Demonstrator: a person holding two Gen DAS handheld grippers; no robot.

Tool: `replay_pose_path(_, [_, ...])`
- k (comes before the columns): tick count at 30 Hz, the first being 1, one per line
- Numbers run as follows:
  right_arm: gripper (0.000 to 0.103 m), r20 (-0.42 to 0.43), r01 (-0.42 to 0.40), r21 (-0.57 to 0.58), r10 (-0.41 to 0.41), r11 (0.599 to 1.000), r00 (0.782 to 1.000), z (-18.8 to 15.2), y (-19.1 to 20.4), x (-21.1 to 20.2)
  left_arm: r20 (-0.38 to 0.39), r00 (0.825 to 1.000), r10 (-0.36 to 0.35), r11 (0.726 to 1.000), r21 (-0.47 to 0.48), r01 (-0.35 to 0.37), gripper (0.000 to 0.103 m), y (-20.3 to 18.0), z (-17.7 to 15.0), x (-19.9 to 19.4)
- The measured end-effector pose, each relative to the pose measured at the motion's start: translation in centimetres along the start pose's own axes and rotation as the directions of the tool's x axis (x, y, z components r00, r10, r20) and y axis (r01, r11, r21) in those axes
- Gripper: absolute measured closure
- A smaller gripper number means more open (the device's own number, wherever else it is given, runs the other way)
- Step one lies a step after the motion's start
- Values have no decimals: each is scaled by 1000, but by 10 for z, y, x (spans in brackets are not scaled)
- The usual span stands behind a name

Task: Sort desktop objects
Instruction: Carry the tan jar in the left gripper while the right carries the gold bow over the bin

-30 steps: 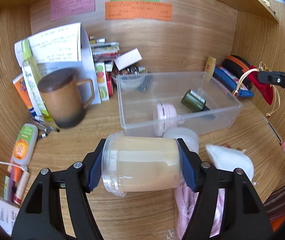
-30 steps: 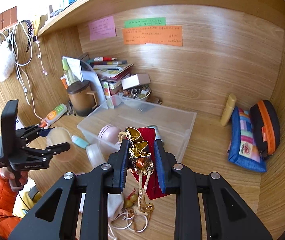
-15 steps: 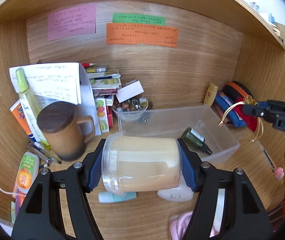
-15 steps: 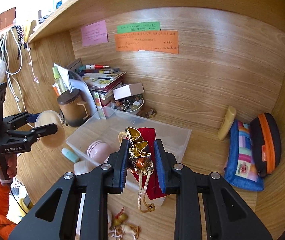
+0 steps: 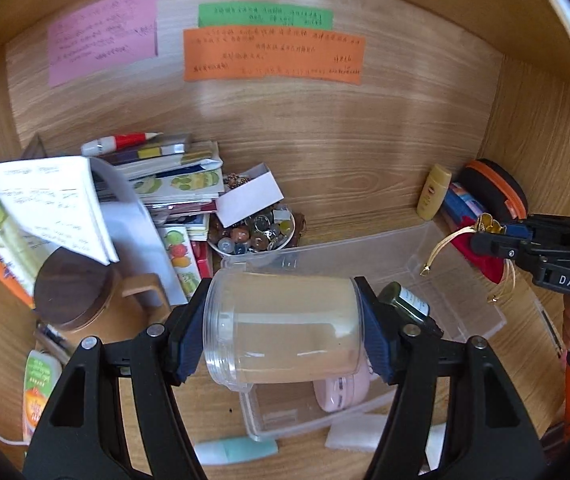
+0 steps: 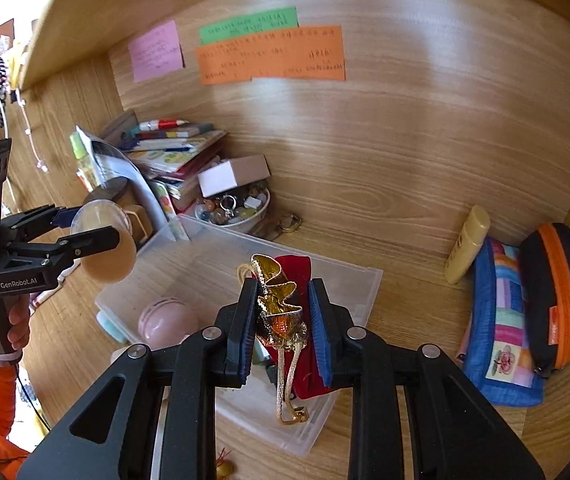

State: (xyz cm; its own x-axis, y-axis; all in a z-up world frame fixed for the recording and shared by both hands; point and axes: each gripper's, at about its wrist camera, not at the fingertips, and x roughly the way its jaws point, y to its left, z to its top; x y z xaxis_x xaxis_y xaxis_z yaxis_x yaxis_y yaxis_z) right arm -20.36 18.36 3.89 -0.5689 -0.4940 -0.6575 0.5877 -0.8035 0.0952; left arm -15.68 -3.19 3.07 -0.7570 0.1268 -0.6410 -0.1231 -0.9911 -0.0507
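Note:
My left gripper (image 5: 285, 330) is shut on a clear plastic jar (image 5: 281, 326) with beige contents, held sideways above the near left end of the clear plastic bin (image 5: 365, 246). The bin holds a dark green bottle (image 5: 405, 300) and a pink round case (image 5: 341, 392). My right gripper (image 6: 283, 320) is shut on a red velvet pouch with a gold top and cord (image 6: 281, 304), held over the bin (image 6: 359, 292). It shows at the right of the left wrist view (image 5: 493, 236). The jar shows at the left of the right wrist view (image 6: 105, 240).
A brown lidded mug (image 5: 73, 292), a book stack (image 5: 165, 176) and a bowl of beads (image 5: 253, 236) crowd the back left. A yellow tube (image 6: 467, 244), blue pouch (image 6: 501, 320) and orange-trimmed case (image 6: 557, 292) sit at the right. A teal tube (image 5: 237, 450) lies before the bin.
Both grippers moved forward and up, now over the bin. The jar and the pouch stay gripped.

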Motion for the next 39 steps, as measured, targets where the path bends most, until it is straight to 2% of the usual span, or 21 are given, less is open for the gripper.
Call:
replay_pose_path(7, [80, -50, 1, 1, -1, 1000, 999, 3, -5, 30, -56, 998, -26, 1000, 2, 26, 37, 1, 4, 36])
replay_pose_path(17, [80, -119, 10, -28, -13, 1000, 993, 1, -8, 64, -150, 988, -28, 998, 55, 36, 37, -5, 5, 82])
replay_pose_path(39, [80, -229, 94, -130, -122, 987, 966, 6, 6, 105, -291, 956, 44, 986, 168, 5, 37, -26, -5, 116])
